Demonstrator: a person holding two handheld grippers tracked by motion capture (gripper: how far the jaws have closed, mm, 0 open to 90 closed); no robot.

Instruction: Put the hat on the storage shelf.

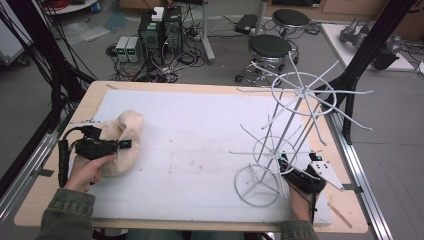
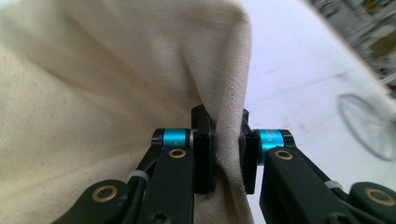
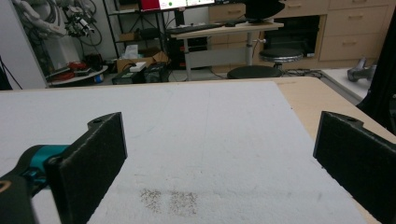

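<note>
Cream cap (image 1: 122, 142), long axis running away from the person, pinched by left gripper (image 2: 226, 161).

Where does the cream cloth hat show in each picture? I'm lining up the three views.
High view: cream hat at table's left, under the left gripper.
Left gripper view: hat fills the left, pinched between the jaws.
Right gripper view: not in it.
Shared landmark: the white mat.

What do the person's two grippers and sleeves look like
Both grippers are black. The left gripper has bright blue rings behind its jaws, brass-coloured screws on the linkage arms, and a black cable looping off its body. The right gripper has wide jaws with rough black pads, a blue ring, and a grey three-cornered plate on top. The sleeves are olive green.
</note>
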